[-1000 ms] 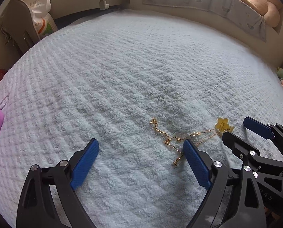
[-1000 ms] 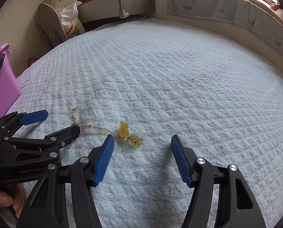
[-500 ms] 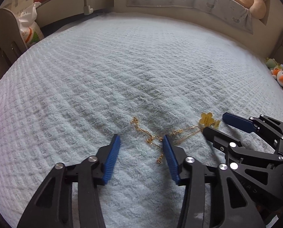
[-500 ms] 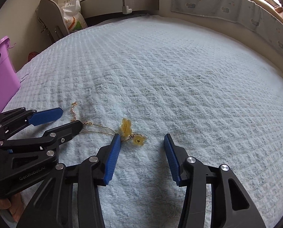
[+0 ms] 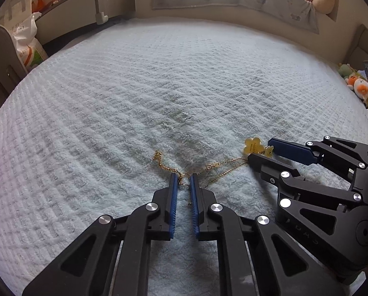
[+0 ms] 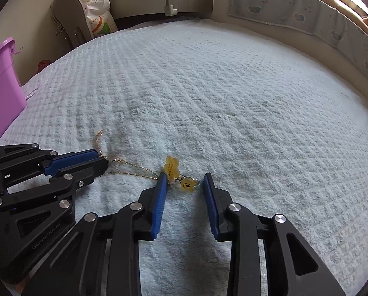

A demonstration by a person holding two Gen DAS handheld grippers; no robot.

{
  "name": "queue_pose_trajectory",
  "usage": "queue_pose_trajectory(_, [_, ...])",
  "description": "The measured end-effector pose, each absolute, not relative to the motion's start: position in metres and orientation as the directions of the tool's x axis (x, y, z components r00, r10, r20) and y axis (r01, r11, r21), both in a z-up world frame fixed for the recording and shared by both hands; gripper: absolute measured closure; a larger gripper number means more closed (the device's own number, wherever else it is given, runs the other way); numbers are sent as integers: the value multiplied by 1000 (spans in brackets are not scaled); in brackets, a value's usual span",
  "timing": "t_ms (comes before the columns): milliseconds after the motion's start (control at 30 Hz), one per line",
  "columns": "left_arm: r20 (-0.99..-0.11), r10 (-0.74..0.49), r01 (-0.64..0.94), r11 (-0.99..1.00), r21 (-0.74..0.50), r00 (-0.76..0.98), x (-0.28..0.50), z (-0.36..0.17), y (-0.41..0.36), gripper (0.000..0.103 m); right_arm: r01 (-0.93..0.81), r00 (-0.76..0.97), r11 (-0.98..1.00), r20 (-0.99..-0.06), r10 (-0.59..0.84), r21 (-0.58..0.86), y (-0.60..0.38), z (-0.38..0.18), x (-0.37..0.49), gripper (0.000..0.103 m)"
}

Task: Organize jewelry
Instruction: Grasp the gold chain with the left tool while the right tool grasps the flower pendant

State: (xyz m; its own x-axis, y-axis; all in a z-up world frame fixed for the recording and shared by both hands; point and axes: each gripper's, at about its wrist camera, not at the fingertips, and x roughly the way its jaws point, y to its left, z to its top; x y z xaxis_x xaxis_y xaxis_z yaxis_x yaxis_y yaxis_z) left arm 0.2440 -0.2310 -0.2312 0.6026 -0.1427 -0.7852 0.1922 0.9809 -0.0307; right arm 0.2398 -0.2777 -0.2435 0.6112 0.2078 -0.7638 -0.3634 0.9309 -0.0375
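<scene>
Both grippers are set down on the pale blanket (image 5: 184, 86) at opposite ends of a thin gold chain (image 5: 223, 169), so the step in hand looks like the pick-up of this piece of jewelry. The left gripper (image 5: 183, 178) has just been closing; its blue fingers (image 5: 173, 197) now stand very narrow, with the clasp end of the chain lying between their tips. Whether the pads actually pinch the chain cannot be told from either view.

The right gripper (image 6: 185, 181) has also just been closing and is at a middling gap. The yellow smiley charm (image 6: 188, 185) lies between its fingertips, nearer the left finger, and the yellow flower tag (image 6: 171, 165) sits just beyond that finger's tip. Neither pad presses on the charm yet.

The next move probably calls for the right fingers to finish closing on the charm, then for both hands to rise together, keeping the chain slack rather than strained. A purple bin (image 6: 3, 86) stands well off to the left.
</scene>
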Motion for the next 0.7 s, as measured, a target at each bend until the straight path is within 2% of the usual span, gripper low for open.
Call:
queue_pose_trajectory(67, [-786, -152, 187, 981, -47, 599, 245, -230, -228, 98, -364, 616, 930, -760, 207, -42, -277, -243, 238, 89])
queue_pose_trajectory(433, [-784, -169, 189, 980, -67, 598, 235, -224, -225, 101, -331, 631, 944, -741, 231, 12, -284, -233, 225, 89])
queue_pose_trajectory(700, [-769, -189, 214, 974, -69, 611, 220, -199, -212, 101, -316, 640, 947, -725, 253, 52, -286, -215, 211, 89])
